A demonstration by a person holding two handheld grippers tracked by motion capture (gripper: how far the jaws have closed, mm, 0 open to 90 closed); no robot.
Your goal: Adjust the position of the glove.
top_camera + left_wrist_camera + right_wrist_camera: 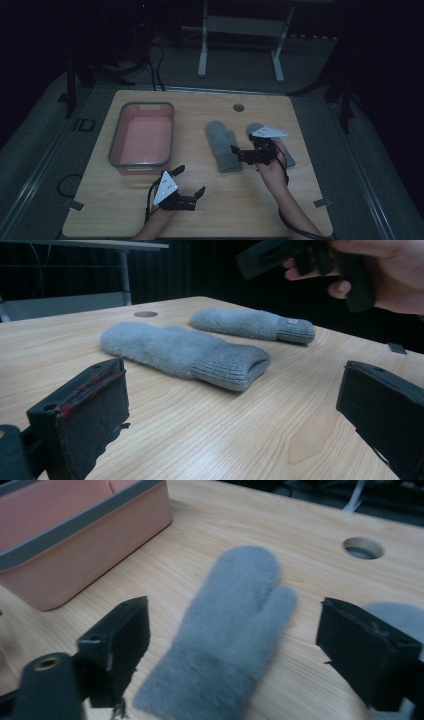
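Observation:
Two grey fuzzy mittens lie side by side on the wooden table (225, 200). The left mitten (222, 145) (185, 352) (235, 600) has its thumb on the right and its cuff toward me. The right mitten (289, 159) (250, 322) (395, 612) is partly hidden under my right hand. My right gripper (240, 154) (240, 647) is open, its jaws spread over the left mitten's cuff end. Near the table's front, my left gripper (190, 181) (235, 415) is open over bare wood and points at the mittens.
A pink bin with a grey rim (116, 135) (75, 540) stands at the left of the table, with nothing seen inside. A round cable hole (238, 107) (363, 547) sits at the far edge. Dark floor and a white desk frame (202, 45) lie beyond.

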